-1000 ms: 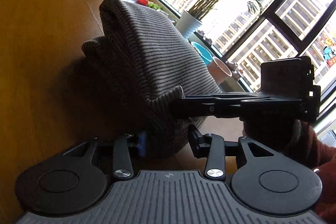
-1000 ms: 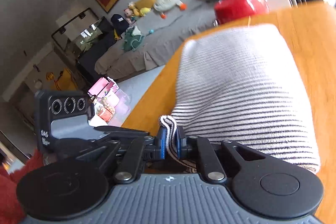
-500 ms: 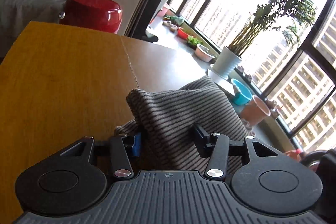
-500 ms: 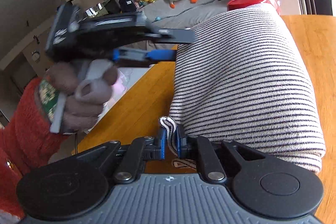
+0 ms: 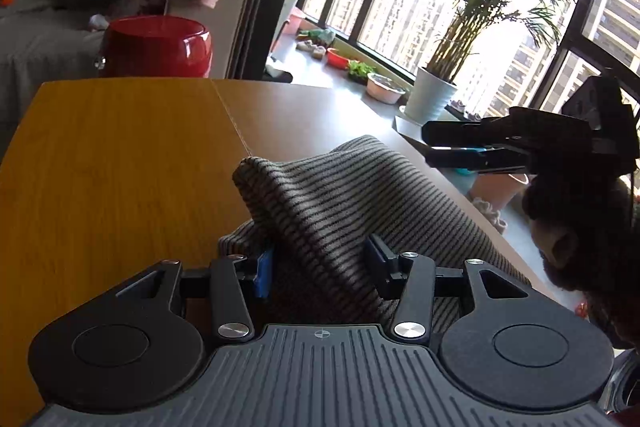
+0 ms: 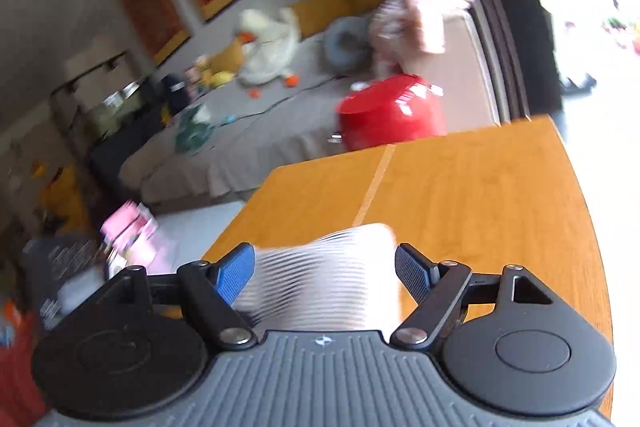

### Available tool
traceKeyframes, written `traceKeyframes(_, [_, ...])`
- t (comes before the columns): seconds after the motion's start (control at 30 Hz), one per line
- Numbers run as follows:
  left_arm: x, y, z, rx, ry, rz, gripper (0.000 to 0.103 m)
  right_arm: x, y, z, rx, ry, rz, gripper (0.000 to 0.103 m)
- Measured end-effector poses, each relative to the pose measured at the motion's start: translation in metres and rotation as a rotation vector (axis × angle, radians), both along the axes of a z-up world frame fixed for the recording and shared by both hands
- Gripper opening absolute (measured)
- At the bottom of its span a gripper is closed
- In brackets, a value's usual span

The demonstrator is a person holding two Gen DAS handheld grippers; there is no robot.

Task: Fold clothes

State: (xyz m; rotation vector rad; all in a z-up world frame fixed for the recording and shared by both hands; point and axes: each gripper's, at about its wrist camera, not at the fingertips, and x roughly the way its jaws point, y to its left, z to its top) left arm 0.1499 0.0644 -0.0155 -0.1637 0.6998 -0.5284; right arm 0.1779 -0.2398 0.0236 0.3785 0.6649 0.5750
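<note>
Striped garment (image 5: 352,195): one | left hand-held gripper (image 5: 320,263): parted, apparently straddling fold | right hand-held gripper (image 6: 325,273): wide, empty

The folded garment (image 5: 360,203) lies on the surface (image 5: 120,163) (near edge), between the left tongs (image 5: 320,267), pot (image 5: 156,47) behind.

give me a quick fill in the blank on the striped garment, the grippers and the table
The striped garment lies on a ____ table.
The right gripper has its jaws ____.
Beyond the table's far edge stands a ____ pot.
The potted plant stands by the ____.

Missing: wooden; open; red; window
</note>
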Motion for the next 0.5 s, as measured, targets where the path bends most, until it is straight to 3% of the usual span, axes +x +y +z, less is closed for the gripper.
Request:
traceKeyframes(0.13, [0.002,0.006,-0.004,-0.017,0.017,-0.004,0.052,0.040,-0.006,-0.050,0.123,0.192,-0.028,0.080])
traceKeyframes(0.2, [0.002,0.010,-0.007,-0.020,0.023,-0.003,0.053,0.043,-0.003,-0.065,0.288,0.258,0.047,0.073])
traceKeyframes(0.23, [0.002,0.011,-0.007,-0.021,0.026,-0.002,0.054,0.040,0.002,-0.062,0.310,0.241,0.069,0.067])
traceKeyframes(0.37, [-0.005,0.019,-0.009,-0.026,0.028,-0.001,0.057,0.013,0.027,-0.019,0.160,0.031,0.158,0.049])
traceKeyframes(0.5, [-0.014,0.022,-0.011,-0.021,0.031,0.009,0.059,-0.010,0.040,-0.008,-0.026,-0.051,0.148,0.046])
